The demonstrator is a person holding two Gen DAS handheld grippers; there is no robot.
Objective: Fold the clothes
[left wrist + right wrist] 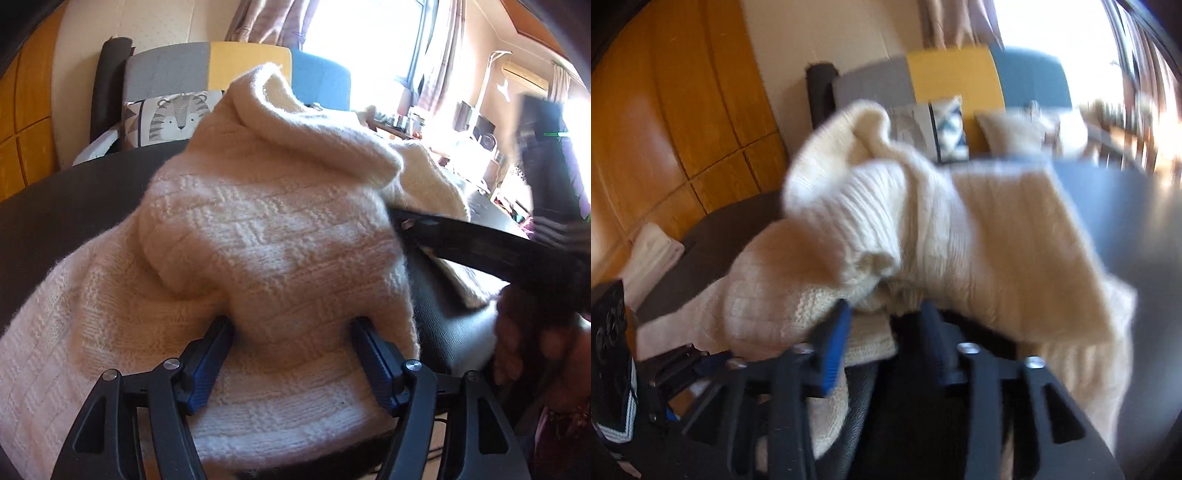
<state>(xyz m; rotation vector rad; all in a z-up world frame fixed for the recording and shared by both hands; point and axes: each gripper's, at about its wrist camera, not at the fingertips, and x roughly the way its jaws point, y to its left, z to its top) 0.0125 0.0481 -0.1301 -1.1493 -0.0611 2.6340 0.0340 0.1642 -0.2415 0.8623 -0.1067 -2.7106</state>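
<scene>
Our left gripper (291,354) stands with its blue-padded fingers apart, and a ridge of the cream knit sweater (258,229) rises between them without being pinched. Our right gripper (886,328) also shows a gap between its fingers; the sweater's bunched edge lies right at their tips, but the blur keeps us from telling whether any cloth is caught there.

In the left view that right gripper reaches in from the right, its tip against the sweater's right flank. The sweater is heaped on the dark table (66,206), humped up in the middle rather than flat, with one part trailing to the near left and another running away to the far right, so its long line goes roughly left to right across us. The ribbed collar (849,177) stands up at the far side of the heap.

The left gripper sits nearer the bulk; the right is at the edge. Beyond the table stands a sofa (236,66).
</scene>
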